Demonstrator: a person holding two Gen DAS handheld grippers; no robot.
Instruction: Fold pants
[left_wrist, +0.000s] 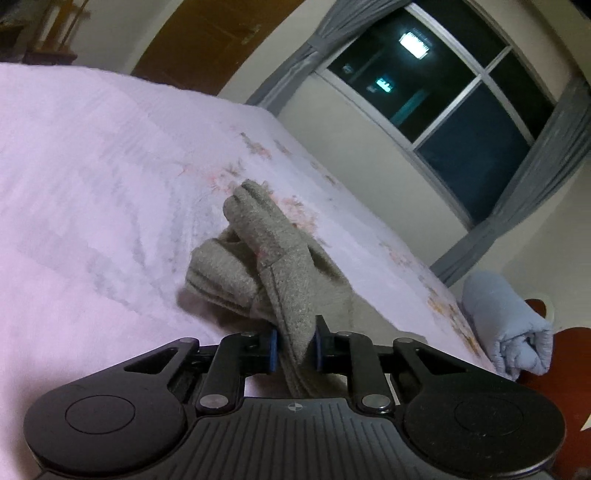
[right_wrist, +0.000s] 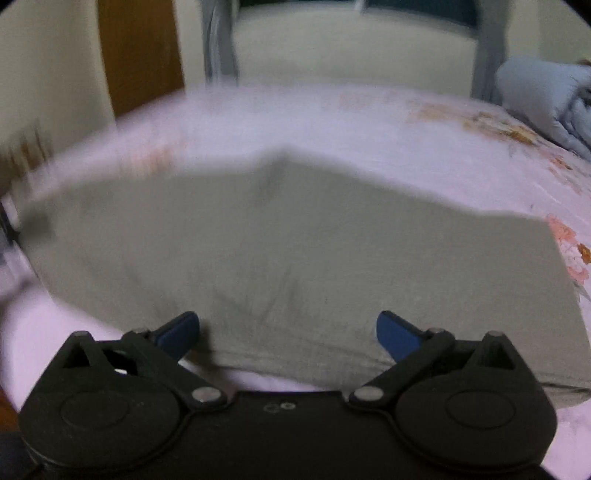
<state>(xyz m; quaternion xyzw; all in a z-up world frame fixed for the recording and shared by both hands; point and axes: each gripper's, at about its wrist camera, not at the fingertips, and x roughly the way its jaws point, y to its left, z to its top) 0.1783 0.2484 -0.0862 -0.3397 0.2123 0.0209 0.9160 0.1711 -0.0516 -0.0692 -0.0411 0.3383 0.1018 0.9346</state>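
Pinching a bunched fold of the grey pants (left_wrist: 280, 266) above the pink bedsheet (left_wrist: 92, 177), left gripper (left_wrist: 294, 349) tilted — right gripper (right_wrist: 288, 334) spread wide, level, at the pants' near edge on that sheet.

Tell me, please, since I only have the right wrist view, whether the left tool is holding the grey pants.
Observer: Yes, the left tool is shut on a bunched edge of the grey pants.
Operator: Is that part lying flat?
Observer: No, it rises from the pink bedsheet in folds.
Operator: And my own tool?
Observer: The right tool is open, its blue pads on either side of the near edge of the pants.
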